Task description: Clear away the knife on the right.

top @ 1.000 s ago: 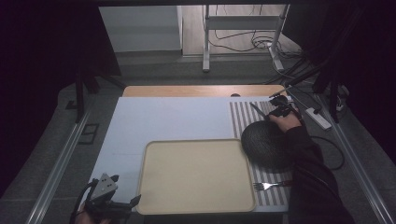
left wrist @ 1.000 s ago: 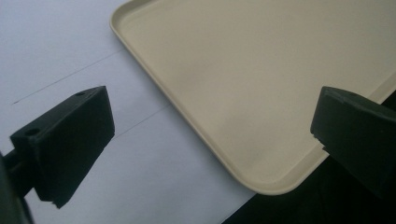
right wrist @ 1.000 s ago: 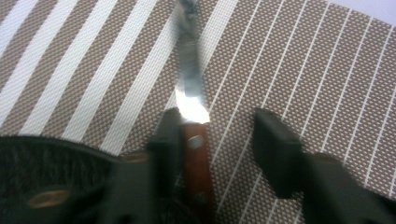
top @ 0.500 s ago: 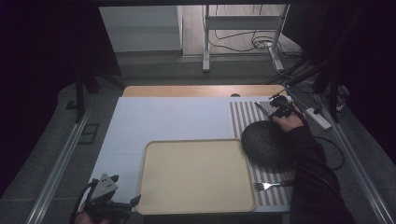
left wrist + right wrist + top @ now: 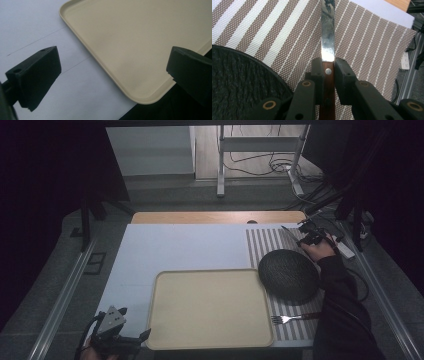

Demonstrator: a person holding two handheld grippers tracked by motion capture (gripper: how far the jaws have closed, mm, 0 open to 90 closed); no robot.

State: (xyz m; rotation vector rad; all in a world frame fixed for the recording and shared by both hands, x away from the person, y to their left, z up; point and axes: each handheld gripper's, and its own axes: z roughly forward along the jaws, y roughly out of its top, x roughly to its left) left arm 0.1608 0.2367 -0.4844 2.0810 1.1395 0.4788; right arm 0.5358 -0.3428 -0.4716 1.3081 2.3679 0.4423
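Two jaws (right hand-held gripper [image 5: 328,68]), clamping unmarked knife [image 5: 328,37]

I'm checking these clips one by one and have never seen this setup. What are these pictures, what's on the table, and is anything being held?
No robot here: a person holds a hand-held two-jaw gripper in each hand. The high view looks down on the table from above the person's side. The other two pictures come from cameras riding on each gripper, looking along its black jaws.

On the table lie a beige tray, a striped placemat, a dark round plate on that mat, and a fork near the mat's front edge.

The right gripper, at the far right of the mat, is shut on a knife: its jaws clamp the wooden handle, the blade pointing away over the mat. The left gripper is open, holding nothing, over the tray's near left corner.
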